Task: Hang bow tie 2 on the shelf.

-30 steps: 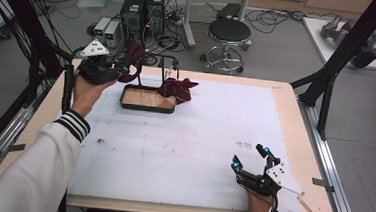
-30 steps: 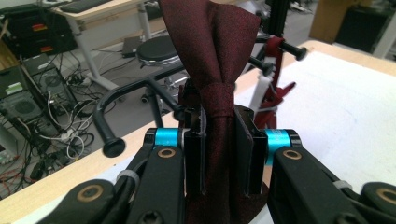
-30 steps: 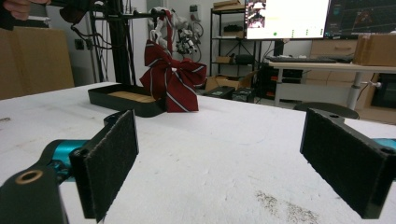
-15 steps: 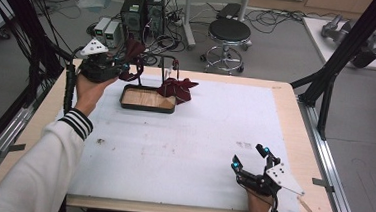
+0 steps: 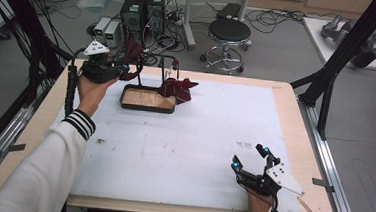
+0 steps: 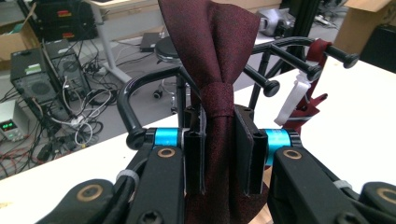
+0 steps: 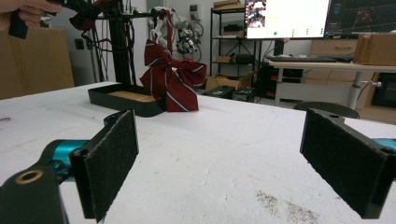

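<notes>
My left gripper (image 5: 123, 67) is raised at the table's far left, shut on a plain dark red bow tie (image 5: 133, 52). In the left gripper view the pads (image 6: 195, 149) clamp the bow tie (image 6: 210, 42) just below its knot, close in front of the knobbed arms of a black rack (image 6: 273, 86). A striped red bow tie (image 5: 177, 88) hangs from that rack (image 5: 170, 64) by a white clip (image 6: 294, 100), over the rack's black tray (image 5: 145, 108). Resting near the front right edge, my right gripper (image 5: 249, 158) stands open and holds nothing; its pads (image 7: 112, 163) face the striped bow tie (image 7: 170, 77).
A white mat (image 5: 188, 141) covers most of the wooden table (image 5: 300, 124). Black frame posts (image 5: 328, 80) rise at the right edge. Behind the table are computer towers (image 5: 142, 10), a stool (image 5: 229, 31) and cables on the floor.
</notes>
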Tool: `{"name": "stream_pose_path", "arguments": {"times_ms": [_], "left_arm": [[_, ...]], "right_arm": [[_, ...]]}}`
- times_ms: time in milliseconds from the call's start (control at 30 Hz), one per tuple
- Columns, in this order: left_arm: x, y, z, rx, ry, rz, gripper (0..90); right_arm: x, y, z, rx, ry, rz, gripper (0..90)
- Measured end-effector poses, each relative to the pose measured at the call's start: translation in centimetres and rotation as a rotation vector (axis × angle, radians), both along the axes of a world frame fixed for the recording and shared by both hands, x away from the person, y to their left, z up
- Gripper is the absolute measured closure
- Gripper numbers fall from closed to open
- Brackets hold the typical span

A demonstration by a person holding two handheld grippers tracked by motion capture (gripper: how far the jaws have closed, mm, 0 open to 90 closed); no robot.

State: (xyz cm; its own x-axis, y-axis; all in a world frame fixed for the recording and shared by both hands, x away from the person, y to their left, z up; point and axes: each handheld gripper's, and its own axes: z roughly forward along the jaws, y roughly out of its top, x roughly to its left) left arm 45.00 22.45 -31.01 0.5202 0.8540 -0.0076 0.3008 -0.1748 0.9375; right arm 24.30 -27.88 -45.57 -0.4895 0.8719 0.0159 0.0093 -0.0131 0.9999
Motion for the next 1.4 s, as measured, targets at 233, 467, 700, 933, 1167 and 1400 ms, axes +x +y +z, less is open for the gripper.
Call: {"name": "stream_pose_path", "arguments": {"times_ms": [233,467,700,933,1167,1400], "left_arm": [[-0.1,0.1,-0.4,-0.011,0.03,0.047,75.4],[-0.1,0.1,-0.7,-0.012,0.04,0.077,75.4],[-0.2,0.3,-1.7,-0.01,0.056,0.091,75.4],[-0.4,0.7,-2.8,0.014,0.087,0.101,75.8],[-0.3,0.5,-3.7,0.054,0.125,0.107,76.3],[0.1,0.5,-4.7,0.074,0.171,0.121,76.3]], "right_arm": [[0.0,0.0,0.0,-0.001,-0.001,0.002,10.6],[0.0,0.0,0.0,-0.001,-0.003,0.001,10.6],[0.0,0.0,0.0,-0.001,-0.003,0.001,10.6],[0.0,0.0,0.0,-0.001,-0.002,0.001,10.6],[0.0,0.0,0.0,-0.002,-0.005,0.0,10.6],[0.0,0.0,0.0,-0.001,-0.003,0.001,10.6]]}}
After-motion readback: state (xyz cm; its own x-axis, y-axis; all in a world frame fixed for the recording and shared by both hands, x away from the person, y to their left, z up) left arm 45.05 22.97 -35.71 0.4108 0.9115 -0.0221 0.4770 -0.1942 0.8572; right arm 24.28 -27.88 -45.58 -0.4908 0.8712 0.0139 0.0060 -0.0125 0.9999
